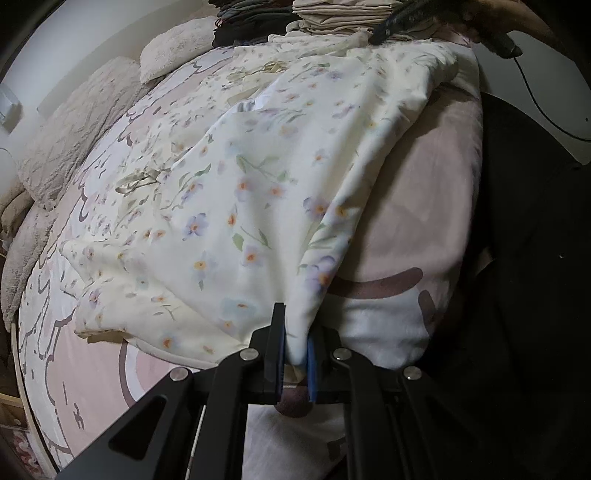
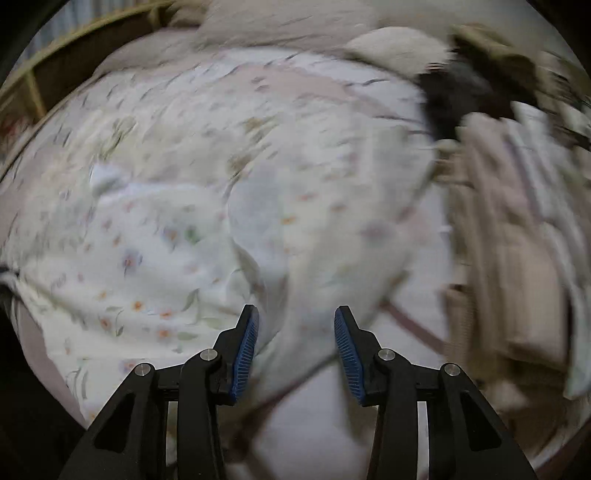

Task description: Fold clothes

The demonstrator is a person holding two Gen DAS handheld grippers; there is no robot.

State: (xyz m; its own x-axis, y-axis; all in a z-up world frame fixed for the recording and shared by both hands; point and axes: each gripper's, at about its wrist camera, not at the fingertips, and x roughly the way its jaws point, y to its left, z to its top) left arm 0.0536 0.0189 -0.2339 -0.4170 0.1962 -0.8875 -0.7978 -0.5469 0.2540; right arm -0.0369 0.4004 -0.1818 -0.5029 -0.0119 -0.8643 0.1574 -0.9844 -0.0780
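Cream floral garment (image 1: 236, 206) (rumpled) hangs pinched in left tongs (image 1: 295, 354).

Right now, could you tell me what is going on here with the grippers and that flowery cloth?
A person is folding a floral garment on a bed with a pink patterned cover. The left gripper is shut on a corner of it near the bed's edge. The right gripper is open above the garment, holding nothing; its view is blurred. Stacks of folded clothes sit at the far side of the bed.
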